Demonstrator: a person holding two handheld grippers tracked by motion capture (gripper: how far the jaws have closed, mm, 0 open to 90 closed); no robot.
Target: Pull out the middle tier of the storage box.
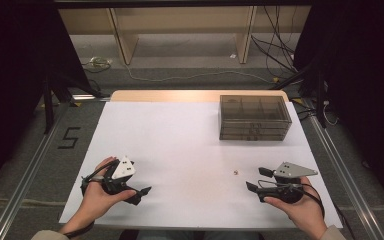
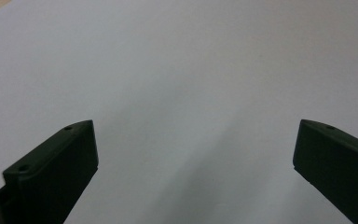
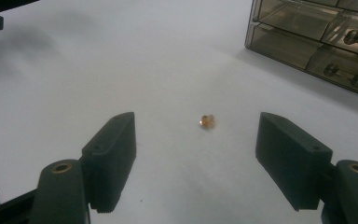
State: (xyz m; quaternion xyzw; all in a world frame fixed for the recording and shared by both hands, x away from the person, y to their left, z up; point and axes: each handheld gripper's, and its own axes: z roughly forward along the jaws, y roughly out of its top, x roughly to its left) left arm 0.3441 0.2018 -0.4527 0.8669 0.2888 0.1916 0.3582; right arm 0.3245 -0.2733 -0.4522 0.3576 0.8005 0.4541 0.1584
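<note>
One small amber bead [image 3: 207, 121] on the desk [image 1: 180, 145], nearest my right claw [image 3: 196, 140].
It lies just ahead, centred between wide-open, empty jaws; my left claw [image 2: 193, 154], also open and empty, sits well apart.

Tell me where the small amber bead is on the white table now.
In the high view, the small amber bead lies on the white table, right of centre, before the open right gripper, below the smoky plastic drawer box.

A white table [image 1: 180, 130] bears a smoky drawer box [image 1: 254, 118] and a tiny amber bead [image 1: 235, 172].
</note>
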